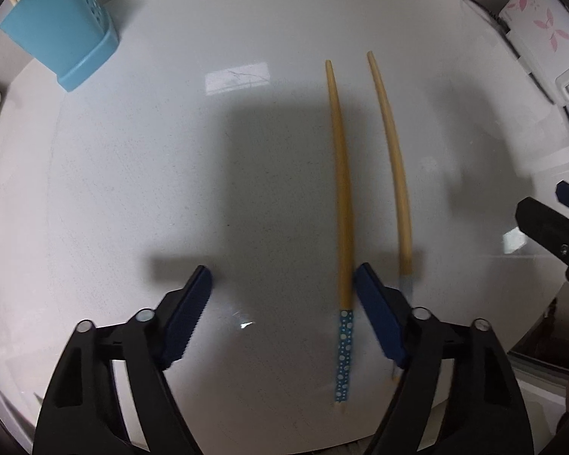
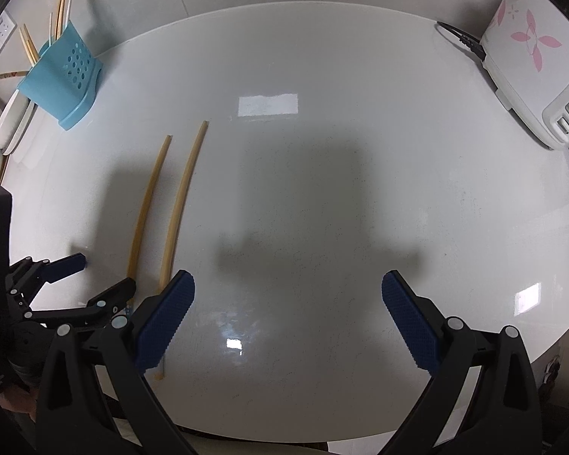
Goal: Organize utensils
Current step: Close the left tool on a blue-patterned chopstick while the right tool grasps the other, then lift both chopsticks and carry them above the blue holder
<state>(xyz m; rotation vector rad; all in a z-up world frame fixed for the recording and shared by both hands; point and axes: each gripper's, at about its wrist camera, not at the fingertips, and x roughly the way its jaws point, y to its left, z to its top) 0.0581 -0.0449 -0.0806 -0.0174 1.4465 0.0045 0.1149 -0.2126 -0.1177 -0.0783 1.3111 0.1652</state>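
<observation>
Two wooden chopsticks with blue dotted handles lie side by side on the white round table [image 1: 132, 197]. The left chopstick [image 1: 343, 197] lies between my left gripper's [image 1: 284, 284] open fingers, close to the right finger. The right chopstick [image 1: 392, 159] lies just outside that finger. In the right wrist view the chopsticks [image 2: 178, 204] lie left of my open, empty right gripper [image 2: 288, 292], and the left gripper [image 2: 95, 284] is at their near ends. A blue utensil holder [image 1: 62, 34] stands at the table's far left; in the right wrist view the holder [image 2: 62, 79] has several chopsticks in it.
A white appliance with pink flowers [image 2: 527, 57] and its black cable stand at the far right edge. White plates [image 2: 11, 121] lean beside the holder, off the table's left. The right gripper's finger [image 1: 550, 227] shows at the right of the left wrist view.
</observation>
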